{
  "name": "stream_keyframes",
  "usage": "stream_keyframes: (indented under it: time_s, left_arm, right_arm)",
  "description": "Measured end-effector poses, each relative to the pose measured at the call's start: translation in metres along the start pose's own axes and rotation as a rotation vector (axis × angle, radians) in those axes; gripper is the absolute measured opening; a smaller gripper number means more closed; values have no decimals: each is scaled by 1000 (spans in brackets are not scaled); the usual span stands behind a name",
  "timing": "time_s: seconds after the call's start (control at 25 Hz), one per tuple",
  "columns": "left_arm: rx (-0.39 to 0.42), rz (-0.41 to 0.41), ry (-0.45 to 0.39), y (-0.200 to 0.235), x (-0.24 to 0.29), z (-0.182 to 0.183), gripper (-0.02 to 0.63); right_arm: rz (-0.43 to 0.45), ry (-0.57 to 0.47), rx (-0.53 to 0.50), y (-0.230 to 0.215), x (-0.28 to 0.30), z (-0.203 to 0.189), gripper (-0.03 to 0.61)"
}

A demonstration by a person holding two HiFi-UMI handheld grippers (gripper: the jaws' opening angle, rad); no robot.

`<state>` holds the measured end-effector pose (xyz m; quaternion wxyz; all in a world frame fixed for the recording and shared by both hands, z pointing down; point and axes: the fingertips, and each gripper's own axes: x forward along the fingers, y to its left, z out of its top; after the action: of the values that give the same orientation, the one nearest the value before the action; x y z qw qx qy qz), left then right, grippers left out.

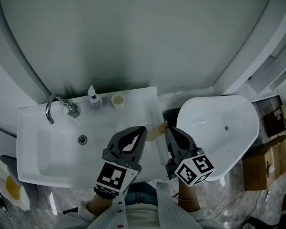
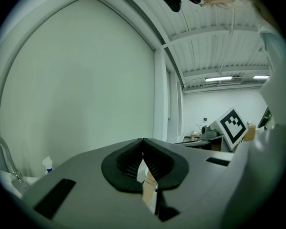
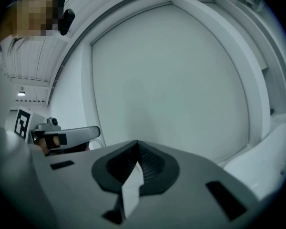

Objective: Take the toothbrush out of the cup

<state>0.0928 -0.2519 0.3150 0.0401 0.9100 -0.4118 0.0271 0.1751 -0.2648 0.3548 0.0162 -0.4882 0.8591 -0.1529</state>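
We see the left gripper [image 1: 144, 129] with its jaws pressed together on one end of a slim tan toothbrush packet [image 1: 156, 131]. In the left gripper view a printed tan strip of that packet [image 2: 149, 187] sticks out from between the ribbed pads. The right gripper [image 1: 168, 130] pinches the other end, jaws fully closed on it. In its own view a pale folded tip [image 3: 132, 190] stands up from the pads. The two grippers face each other nose to nose, both pointing roughly level, and the packet spans the short gap between them.

From the head view we place the packet above the right front edge of the white sink [image 1: 47, 147], clear of its surface as far as we can tell. The cup [image 1: 117, 99] stands upright on the sink's back ledge, well apart from the packet and from both grippers, behind and to the left of them. A small bottle [image 1: 94, 98] stands just left of the cup, and the chrome faucet [image 1: 57, 106] further left again. To the right of the sink sits a white rounded fixture [image 1: 217, 132], with cardboard boxes [image 1: 264, 156] on the floor beyond it.
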Motion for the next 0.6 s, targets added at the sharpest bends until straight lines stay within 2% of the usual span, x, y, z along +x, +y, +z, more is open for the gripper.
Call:
stream_keyframes:
  time_s: [0.6]
  left_arm:
    - [-20, -27, 25, 9, 13, -13, 17]
  right_arm:
    - [-55, 33, 12, -13, 9, -10, 26]
